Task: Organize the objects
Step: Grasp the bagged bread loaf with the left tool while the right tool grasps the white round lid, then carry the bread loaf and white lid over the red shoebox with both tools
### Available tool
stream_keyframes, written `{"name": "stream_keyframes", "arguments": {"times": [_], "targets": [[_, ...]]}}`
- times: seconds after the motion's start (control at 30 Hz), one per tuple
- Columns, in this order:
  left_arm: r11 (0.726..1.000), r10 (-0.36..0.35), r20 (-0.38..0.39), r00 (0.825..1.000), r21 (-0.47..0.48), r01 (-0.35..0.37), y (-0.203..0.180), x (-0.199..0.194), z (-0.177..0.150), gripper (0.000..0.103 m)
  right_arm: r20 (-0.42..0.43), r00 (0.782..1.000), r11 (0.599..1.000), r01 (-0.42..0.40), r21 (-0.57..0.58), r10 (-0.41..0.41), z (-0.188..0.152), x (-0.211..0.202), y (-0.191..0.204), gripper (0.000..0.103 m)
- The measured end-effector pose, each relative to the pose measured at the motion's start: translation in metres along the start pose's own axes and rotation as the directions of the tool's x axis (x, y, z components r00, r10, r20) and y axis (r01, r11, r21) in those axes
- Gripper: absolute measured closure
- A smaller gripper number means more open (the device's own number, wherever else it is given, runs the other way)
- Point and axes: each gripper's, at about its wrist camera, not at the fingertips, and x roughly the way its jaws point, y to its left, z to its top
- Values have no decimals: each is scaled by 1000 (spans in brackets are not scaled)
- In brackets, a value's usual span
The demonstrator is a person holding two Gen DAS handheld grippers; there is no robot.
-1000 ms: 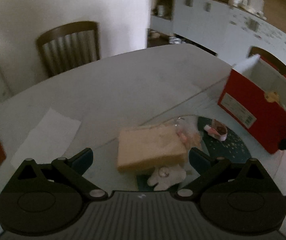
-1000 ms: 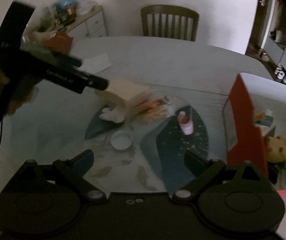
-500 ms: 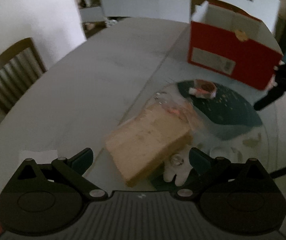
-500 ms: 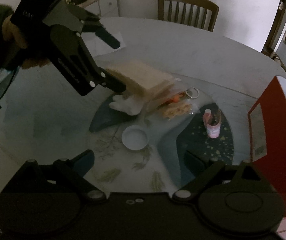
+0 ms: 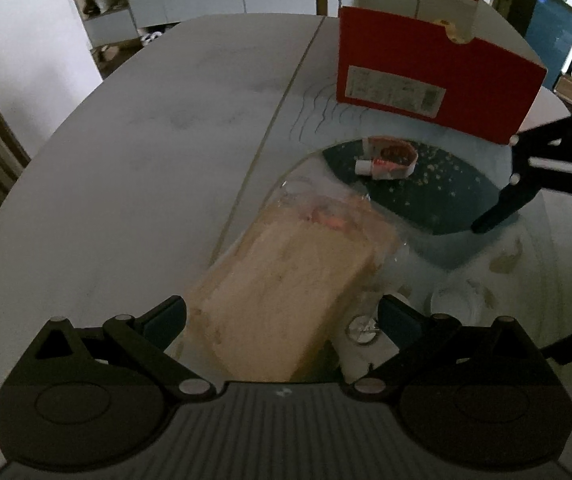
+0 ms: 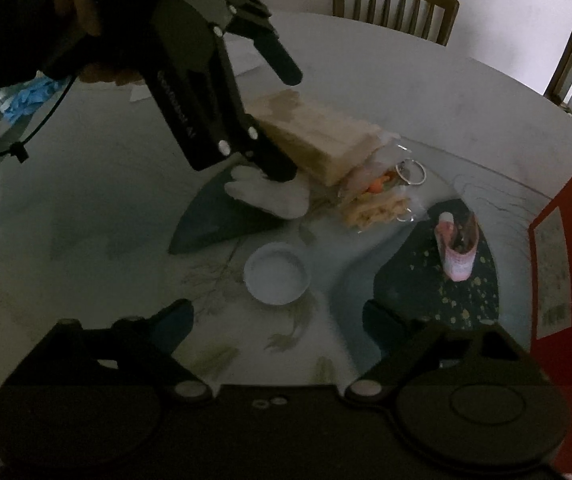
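- Two claws found over a round tabletop [image 5: 146, 140], both angled down at it.
- Found the left claw [image 5: 282, 316] spread wide astride the near end of a beige block [image 5: 286, 280], one finger on each side; could not tell whether either pad touched it, and saw no squeeze on it.
- Saw, from the right wrist, a hand [image 6: 86, 28] on that claw's grip, one finger [image 6: 282, 64] raised over the block's far side and the other down at a crumpled white thing [image 6: 270, 196].
- Found the right claw [image 6: 278, 316] wide apart, its jaws having just been closing a little, with nothing between them.
- Noted a white round dish [image 6: 278, 274] on the tabletop just ahead of the right claw.
- Noted a clear bag of snacks [image 6: 377, 200] against the block's end, with a metal ring [image 6: 411, 172] beside it.
- Noted a pink tube [image 6: 457, 248] further right on a dark patch of the tabletop's pattern, apart from the bag.
- Noted an open red box [image 5: 437, 76] standing on the tabletop beyond the tube, with something yellowish just showing above its rim.
- Saw a wooden chair [image 6: 393, 12] at the tabletop's far edge.
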Motion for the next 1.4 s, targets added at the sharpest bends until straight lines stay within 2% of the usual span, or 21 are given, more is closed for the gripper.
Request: {"name": "stream_keyframes", "arguments": {"times": [0.23,0.43,0.67,0.8,0.9,1.0,1.07,1.27,1.4], "targets": [[996,-77,-1,997,-42,77,12,8,6,1,8,1000,1000,-8,-2,8,5,9,-2,15],[990,-98,17,995,-98,99,26,13,9,0,8,1000,1000,-4,-2,4,5,18,0,23],[985,-92,10,996,-143,93,28,30,5,0,32,999,1000,15,-16,-14,7,23,-2,28],[982,-87,22,996,-169,89,26,30,1,0,46,999,1000,22,-13,-22,6,23,-4,36],[978,-72,25,997,-196,75,24,29,0,1,53,998,1000,24,-14,-23,6,22,-3,44],[973,-61,34,998,-221,67,22,27,-2,6,58,998,1000,24,-17,-23,5,20,-2,54],[969,-45,40,998,-241,53,20,24,-3,11,59,998,1000,23,-18,-22,3,19,-2,65],[950,-33,47,998,-309,46,18,15,-9,16,54,998,999,38,-5,-38,-1,15,-4,65],[941,11,59,998,-339,10,11,1,-10,17,64,997,998,49,31,-51,-8,3,-11,65]]}}
